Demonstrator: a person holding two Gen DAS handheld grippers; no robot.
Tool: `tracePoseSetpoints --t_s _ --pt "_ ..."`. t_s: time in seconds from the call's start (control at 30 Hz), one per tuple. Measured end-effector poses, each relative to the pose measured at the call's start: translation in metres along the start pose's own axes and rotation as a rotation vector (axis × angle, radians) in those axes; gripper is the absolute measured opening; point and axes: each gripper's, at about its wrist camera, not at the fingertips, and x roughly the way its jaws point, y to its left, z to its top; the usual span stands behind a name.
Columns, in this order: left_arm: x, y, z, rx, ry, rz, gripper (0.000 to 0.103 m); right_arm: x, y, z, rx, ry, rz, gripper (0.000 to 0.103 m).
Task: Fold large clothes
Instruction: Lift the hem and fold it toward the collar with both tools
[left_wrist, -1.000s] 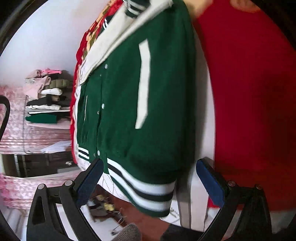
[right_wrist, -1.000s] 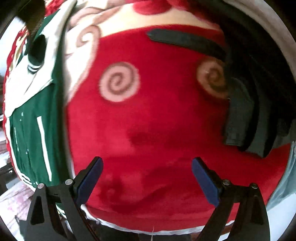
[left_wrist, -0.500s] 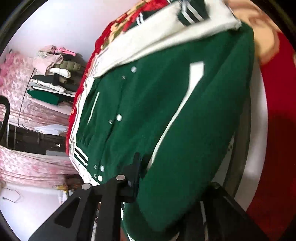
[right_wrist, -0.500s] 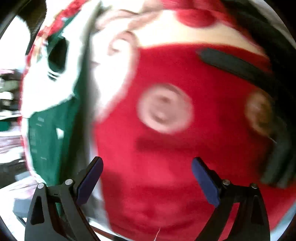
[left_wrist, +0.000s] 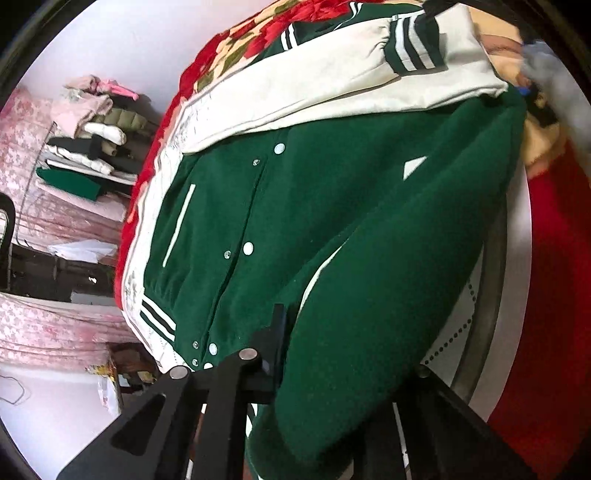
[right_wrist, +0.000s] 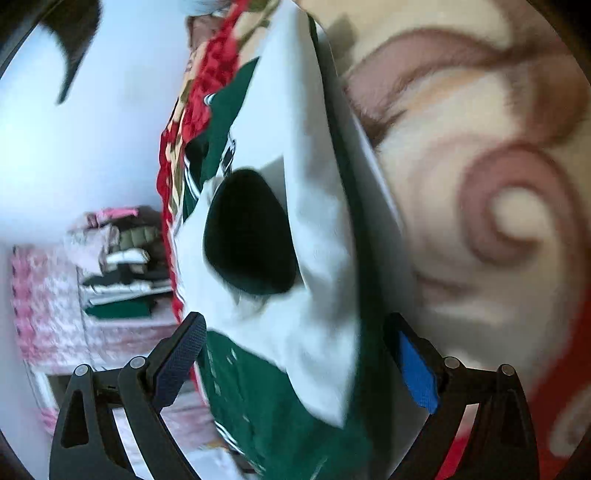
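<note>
A green varsity jacket (left_wrist: 295, 221) with cream sleeves, white snaps and striped cuffs lies on a red patterned blanket (left_wrist: 557, 295). My left gripper (left_wrist: 343, 373) is shut on a thick fold of the jacket's green hem side, which bulges up between the fingers. In the right wrist view the jacket's cream hood and dark neck opening (right_wrist: 251, 236) lie ahead. My right gripper (right_wrist: 295, 362) is open, with the jacket's shoulder edge (right_wrist: 314, 369) between its blue pads; contact cannot be told.
The blanket (right_wrist: 498, 184) with cream swirls spreads to the right of the jacket. A stack of folded clothes (left_wrist: 88, 140) sits on a shelf beyond the bed's left edge, above pink patterned fabric (left_wrist: 48, 325).
My left gripper has closed on the jacket's lower green part and lifted a fold. My right gripper has swung left from the bare blanket to the jacket's hood and shoulder.
</note>
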Motion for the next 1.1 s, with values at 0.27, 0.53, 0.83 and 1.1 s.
tracePoseSetpoints --t_s 0.27,0.53,0.83,1.1 --pt "0.009 0.030 0.012 -0.045 0.007 -0.117 0.010 0.040 0.039 0.011 -0.035 -0.066 -0.122 0.027" --pt "0.000 0.119 0.022 -0.095 -0.031 -0.271 0.009 0.003 0.159 -0.018 -0.151 -0.125 -0.238 0.013" --pt "0.047 0.262 0.041 -0.254 -0.014 -0.386 0.010 0.110 0.355 -0.053 -0.370 -0.070 -0.428 0.013" --pt "0.184 0.333 0.028 -0.429 0.153 -0.454 0.017 0.330 0.412 -0.086 -0.492 0.113 -0.644 0.013"
